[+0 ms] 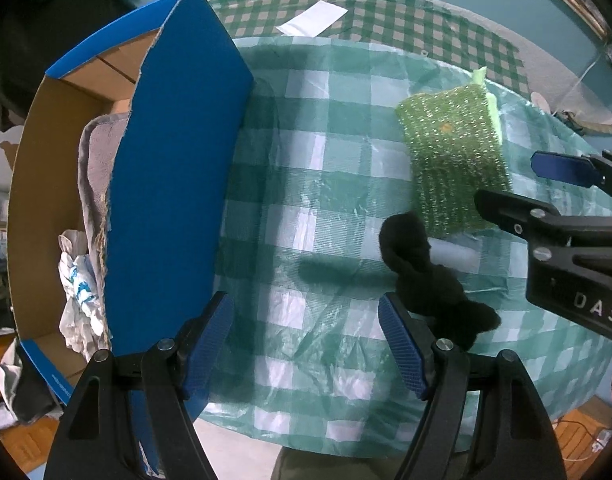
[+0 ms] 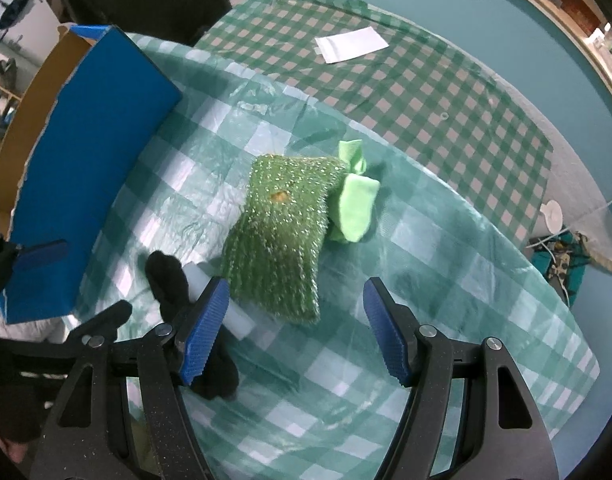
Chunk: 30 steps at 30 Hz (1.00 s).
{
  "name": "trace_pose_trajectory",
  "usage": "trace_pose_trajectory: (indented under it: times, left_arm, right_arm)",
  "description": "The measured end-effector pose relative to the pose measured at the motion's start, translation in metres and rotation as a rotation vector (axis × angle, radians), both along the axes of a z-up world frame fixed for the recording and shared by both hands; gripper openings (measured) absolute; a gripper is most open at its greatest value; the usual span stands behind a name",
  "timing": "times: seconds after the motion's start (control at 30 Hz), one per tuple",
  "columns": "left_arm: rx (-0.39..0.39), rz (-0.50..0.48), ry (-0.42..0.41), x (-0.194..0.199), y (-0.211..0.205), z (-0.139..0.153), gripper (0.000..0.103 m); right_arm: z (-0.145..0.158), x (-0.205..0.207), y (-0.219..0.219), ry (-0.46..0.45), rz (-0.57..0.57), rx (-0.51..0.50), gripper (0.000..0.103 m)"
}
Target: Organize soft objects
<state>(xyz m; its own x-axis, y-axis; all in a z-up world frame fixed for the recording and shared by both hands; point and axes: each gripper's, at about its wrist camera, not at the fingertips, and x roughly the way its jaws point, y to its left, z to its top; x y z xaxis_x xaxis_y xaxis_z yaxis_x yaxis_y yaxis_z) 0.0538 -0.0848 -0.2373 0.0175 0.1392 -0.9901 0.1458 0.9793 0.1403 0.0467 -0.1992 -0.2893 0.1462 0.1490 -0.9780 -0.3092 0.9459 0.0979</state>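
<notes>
A sparkly green scrub sponge (image 2: 280,236) lies mid-table; it also shows in the left wrist view (image 1: 453,160). A light green cloth (image 2: 355,196) lies at its far right side. A black sock (image 2: 174,280) and a white foam piece (image 2: 242,320) lie at its near left; the sock shows in the left wrist view (image 1: 425,280). My right gripper (image 2: 296,328) is open just above the sponge's near end. My left gripper (image 1: 306,344) is open and empty, left of the sock, beside the blue cardboard box (image 1: 166,200).
The box holds a grey towel (image 1: 98,168) and a white printed cloth (image 1: 80,296). The round table has a green checked plastic cover (image 2: 425,280) over a checked cloth. A white paper slip (image 2: 349,44) lies at the far side.
</notes>
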Motion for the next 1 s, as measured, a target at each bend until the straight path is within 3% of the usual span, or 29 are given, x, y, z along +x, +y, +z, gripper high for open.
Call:
trace_pose_trajectory:
  times: [0.43, 0.63, 0.7, 0.87, 1.0]
  left_arm:
    - [0.000, -0.011, 0.031, 0.000, 0.000, -0.007, 0.077]
    - [0.001, -0.021, 0.036, 0.000, 0.001, -0.009, 0.077]
    - [0.000, -0.024, 0.036, 0.001, 0.001, -0.009, 0.077]
    - [-0.001, -0.030, 0.043, 0.002, 0.000, -0.010, 0.077]
    - [-0.009, -0.036, 0.046, 0.002, 0.000, -0.010, 0.079]
  right_arm:
    - [-0.016, 0.009, 0.016, 0.038, 0.036, -0.019, 0.067]
    - [-0.018, 0.005, 0.021, 0.049, 0.048, -0.024, 0.037]
    - [-0.018, 0.005, 0.019, 0.053, 0.039, -0.015, 0.018]
    - [-0.010, 0.002, 0.019, 0.034, 0.039, 0.004, 0.010]
    - [0.000, -0.003, 0.017, 0.015, 0.044, 0.014, 0.010]
